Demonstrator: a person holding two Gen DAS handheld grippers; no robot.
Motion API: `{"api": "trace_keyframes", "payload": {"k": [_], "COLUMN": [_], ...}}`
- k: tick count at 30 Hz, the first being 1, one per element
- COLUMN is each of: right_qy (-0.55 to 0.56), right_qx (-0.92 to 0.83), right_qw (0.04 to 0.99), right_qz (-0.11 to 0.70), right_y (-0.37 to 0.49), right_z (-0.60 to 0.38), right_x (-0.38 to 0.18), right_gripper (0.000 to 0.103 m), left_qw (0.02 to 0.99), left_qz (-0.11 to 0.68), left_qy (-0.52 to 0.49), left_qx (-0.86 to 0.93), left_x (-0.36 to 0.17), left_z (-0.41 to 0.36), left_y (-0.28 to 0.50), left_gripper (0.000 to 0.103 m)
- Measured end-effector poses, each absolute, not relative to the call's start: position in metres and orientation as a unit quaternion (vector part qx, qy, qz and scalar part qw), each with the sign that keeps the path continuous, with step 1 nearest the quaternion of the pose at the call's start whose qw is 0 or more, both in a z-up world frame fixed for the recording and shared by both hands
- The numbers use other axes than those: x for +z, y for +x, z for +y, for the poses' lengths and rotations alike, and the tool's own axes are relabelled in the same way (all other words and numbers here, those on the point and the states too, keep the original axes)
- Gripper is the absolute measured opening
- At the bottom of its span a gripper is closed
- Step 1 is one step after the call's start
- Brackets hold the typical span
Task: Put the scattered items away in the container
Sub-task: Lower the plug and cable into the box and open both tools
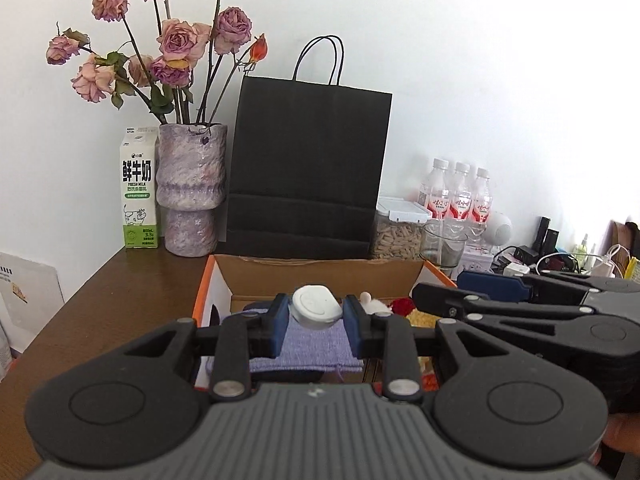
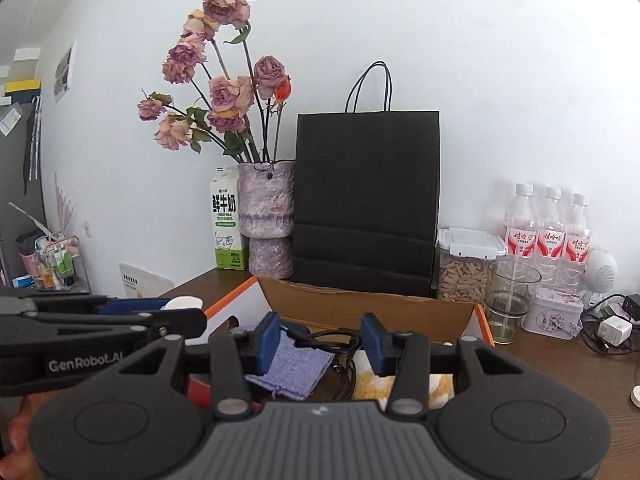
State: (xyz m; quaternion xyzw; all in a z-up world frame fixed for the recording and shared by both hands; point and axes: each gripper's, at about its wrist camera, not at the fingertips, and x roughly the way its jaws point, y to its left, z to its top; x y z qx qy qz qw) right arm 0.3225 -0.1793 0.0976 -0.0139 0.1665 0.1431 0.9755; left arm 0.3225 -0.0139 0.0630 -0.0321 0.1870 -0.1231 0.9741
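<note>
Behind box (image 1: 320, 276), black bag (image 1: 308, 168) touches rim.

Milk carton (image 1: 139, 192) at 9 o'clock of the vase (image 1: 191, 188): big Chinese characters 鲜牛奶, "FRESH MILK" under them, cow drawing, "3.3" on the green band; smaller print unreadable. Left gripper (image 2: 182, 307), seen from the right wrist at 9 o'clock, side reads "GenRobot.AI". Three bottles (image 2: 548, 236) at 3 o'clock: red-and-white labels, script too small to read.

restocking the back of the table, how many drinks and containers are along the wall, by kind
water bottles: 3
milk carton: 1
vase: 1
black paper bag: 1
snack jar: 1
glass: 1
total: 8
</note>
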Motion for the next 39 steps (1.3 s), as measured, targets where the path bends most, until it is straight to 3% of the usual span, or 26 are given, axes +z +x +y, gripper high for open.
{"api": "trace_keyframes", "payload": {"k": [15,29,31,32,34,36,37,39], "right_qy": [-0.007,-0.027,-0.029,-0.03,-0.032,-0.024,-0.02,-0.018], "right_qx": [0.119,0.121,0.117,0.112,0.101,0.097,0.096,0.098], "right_qw": [0.975,0.964,0.965,0.966,0.968,0.969,0.97,0.97], "right_qz": [0.188,0.234,0.233,0.231,0.226,0.224,0.222,0.223], "right_y": [0.42,0.433,0.431,0.429,0.426,0.425,0.425,0.423], "right_z": [-0.184,-0.183,-0.184,-0.184,-0.186,-0.191,-0.194,-0.198], "right_x": [0.07,0.04,0.041,0.042,0.044,0.047,0.049,0.051], "right_gripper": [0.043,0.048,0.077,0.081,0.09,0.103,0.103,0.103], "left_qw": [0.97,0.962,0.964,0.966,0.969,0.972,0.973,0.977], "left_qz": [0.222,0.259,0.253,0.249,0.24,0.228,0.223,0.205], "left_qy": [-0.064,-0.028,-0.027,-0.027,-0.027,-0.032,-0.037,-0.044], "left_qx": [-0.073,-0.076,-0.073,-0.061,-0.043,-0.04,-0.04,-0.034], "left_x": [0.039,0.011,0.012,0.013,0.016,0.019,0.02,0.023], "left_z": [-0.022,-0.022,-0.02,-0.019,-0.016,-0.012,-0.01,-0.008], "left_y": [0.425,0.433,0.431,0.429,0.427,0.424,0.423,0.419], "left_gripper": [0.03,0.031,0.048,0.053,0.077,0.088,0.103,0.103]}}
